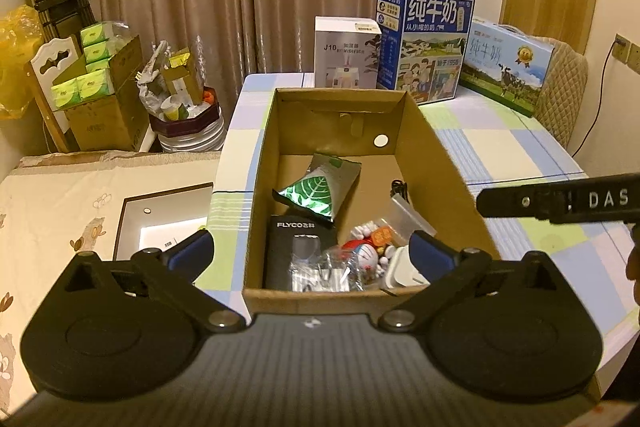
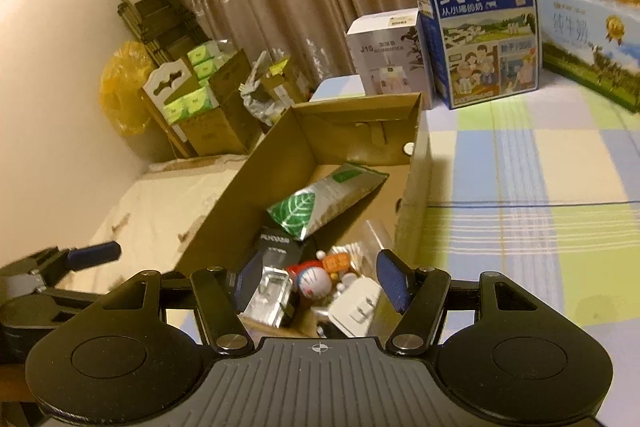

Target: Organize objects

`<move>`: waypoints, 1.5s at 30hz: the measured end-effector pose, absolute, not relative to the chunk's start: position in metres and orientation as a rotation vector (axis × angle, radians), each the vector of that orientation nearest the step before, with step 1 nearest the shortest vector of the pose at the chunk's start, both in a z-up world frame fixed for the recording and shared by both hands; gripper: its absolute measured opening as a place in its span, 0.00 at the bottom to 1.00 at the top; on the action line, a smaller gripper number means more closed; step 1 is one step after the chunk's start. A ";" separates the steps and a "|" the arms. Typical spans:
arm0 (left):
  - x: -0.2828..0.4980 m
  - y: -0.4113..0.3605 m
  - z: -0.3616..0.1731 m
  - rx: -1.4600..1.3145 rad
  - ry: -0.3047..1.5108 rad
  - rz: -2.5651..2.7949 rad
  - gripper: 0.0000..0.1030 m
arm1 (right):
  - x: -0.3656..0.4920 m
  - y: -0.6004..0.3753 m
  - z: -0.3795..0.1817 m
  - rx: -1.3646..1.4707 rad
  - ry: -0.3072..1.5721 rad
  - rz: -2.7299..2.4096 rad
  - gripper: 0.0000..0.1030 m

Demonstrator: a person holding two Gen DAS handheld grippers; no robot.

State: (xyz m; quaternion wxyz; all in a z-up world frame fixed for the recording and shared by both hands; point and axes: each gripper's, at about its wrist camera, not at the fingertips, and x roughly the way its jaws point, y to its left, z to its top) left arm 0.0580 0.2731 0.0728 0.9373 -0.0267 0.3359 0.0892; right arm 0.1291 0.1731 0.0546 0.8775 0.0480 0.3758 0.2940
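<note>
An open cardboard box (image 1: 340,115) (image 2: 360,131) stands on the checked tablecloth. Inside lie a green leaf-print pouch (image 1: 316,191) (image 2: 320,199), a black FLYCO box (image 1: 288,247) (image 2: 276,243), a clear plastic case (image 1: 320,271) (image 2: 268,295), a Doraemon toy (image 1: 366,255) (image 2: 314,281) and a white plug (image 1: 400,267) (image 2: 356,307). My left gripper (image 1: 312,255) hangs open over the box's near edge, holding nothing. My right gripper (image 2: 320,283) is open above the toy and the clear case, also holding nothing. One of its black fingers (image 1: 560,201) reaches in from the right in the left wrist view.
At the table's far end stand a white humidifier box (image 1: 346,51), a blue milk carton (image 1: 424,39) and a pale blue milk case (image 1: 508,67). A bed (image 1: 60,203) lies to the left. Behind it are boxes of green tissue packs (image 1: 96,67) and a full bin (image 1: 188,123).
</note>
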 end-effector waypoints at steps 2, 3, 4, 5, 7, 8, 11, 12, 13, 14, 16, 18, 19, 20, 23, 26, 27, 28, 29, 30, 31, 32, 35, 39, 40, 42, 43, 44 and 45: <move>0.051 0.268 0.075 -0.056 0.688 0.195 0.99 | 0.123 0.172 0.056 0.085 0.778 0.606 0.59; 0.049 0.266 0.076 -0.055 0.689 0.201 0.99 | 0.119 0.170 0.057 0.075 0.773 0.600 0.59; 0.045 0.264 0.077 -0.053 0.687 0.204 0.99 | 0.113 0.167 0.058 0.068 0.770 0.595 0.59; 0.041 0.262 0.078 -0.054 0.688 0.204 0.99 | 0.107 0.165 0.059 0.061 0.768 0.591 0.59; 0.034 0.257 0.079 -0.058 0.694 0.207 0.99 | 0.097 0.161 0.059 0.045 0.768 0.584 0.59; 0.031 0.255 0.080 -0.063 0.699 0.212 0.99 | 0.092 0.159 0.058 0.040 0.770 0.581 0.59; 0.022 0.249 0.081 -0.083 0.707 0.211 0.99 | 0.077 0.152 0.055 0.024 0.782 0.572 0.59; 0.019 0.246 0.081 -0.087 0.710 0.208 0.99 | 0.072 0.150 0.054 0.021 0.787 0.567 0.59; 0.015 0.244 0.080 -0.092 0.711 0.205 0.99 | 0.067 0.147 0.052 0.018 0.793 0.564 0.59; 0.011 0.242 0.080 -0.098 0.710 0.206 0.99 | 0.064 0.145 0.051 0.018 0.799 0.560 0.59; 0.003 0.237 0.079 -0.105 0.711 0.208 0.99 | 0.056 0.138 0.047 0.019 0.809 0.551 0.59; -0.003 0.231 0.077 -0.103 0.722 0.208 0.99 | 0.049 0.132 0.043 0.023 0.819 0.544 0.59; -0.007 0.228 0.075 -0.100 0.725 0.210 0.99 | 0.046 0.129 0.042 0.025 0.824 0.538 0.59; -0.011 0.225 0.074 -0.099 0.726 0.212 0.99 | 0.042 0.126 0.040 0.024 0.828 0.534 0.59; -0.020 0.219 0.070 -0.108 0.736 0.213 0.99 | 0.034 0.120 0.035 0.019 0.843 0.528 0.59; -0.027 0.216 0.067 -0.125 0.742 0.214 0.99 | 0.029 0.115 0.032 0.014 0.857 0.523 0.59; -0.030 0.214 0.067 -0.125 0.744 0.217 0.99 | 0.028 0.113 0.031 0.013 0.857 0.519 0.59; -0.032 0.213 0.065 -0.122 0.748 0.219 0.99 | 0.027 0.110 0.030 0.015 0.852 0.510 0.59; -0.032 0.211 0.065 -0.120 0.754 0.217 0.99 | 0.027 0.110 0.030 0.015 0.852 0.510 0.59; -0.033 0.210 0.064 -0.118 0.757 0.217 0.99 | 0.026 0.108 0.030 0.016 0.851 0.508 0.59; -0.034 0.208 0.063 -0.115 0.761 0.216 0.99 | 0.026 0.107 0.029 0.020 0.853 0.505 0.59; -0.035 0.207 0.061 -0.112 0.764 0.216 0.99 | 0.026 0.107 0.029 0.020 0.853 0.505 0.59; -0.035 0.204 0.060 -0.110 0.769 0.216 0.99 | 0.026 0.106 0.030 0.023 0.853 0.505 0.59; -0.036 0.203 0.059 -0.111 0.769 0.216 0.99 | 0.025 0.106 0.031 0.023 0.852 0.509 0.59; -0.036 0.203 0.059 -0.111 0.771 0.217 0.99 | 0.025 0.106 0.031 0.024 0.852 0.509 0.59; -0.036 0.203 0.059 -0.111 0.772 0.218 0.99 | 0.024 0.106 0.031 0.025 0.852 0.509 0.59; -0.036 0.203 0.058 -0.112 0.773 0.218 0.99 | 0.024 0.106 0.031 0.024 0.852 0.508 0.59; -0.036 0.202 0.058 -0.112 0.774 0.218 0.99 | 0.024 0.106 0.031 0.025 0.852 0.508 0.59; -0.035 0.202 0.057 -0.111 0.775 0.218 0.99 | 0.024 0.106 0.031 0.026 0.853 0.508 0.59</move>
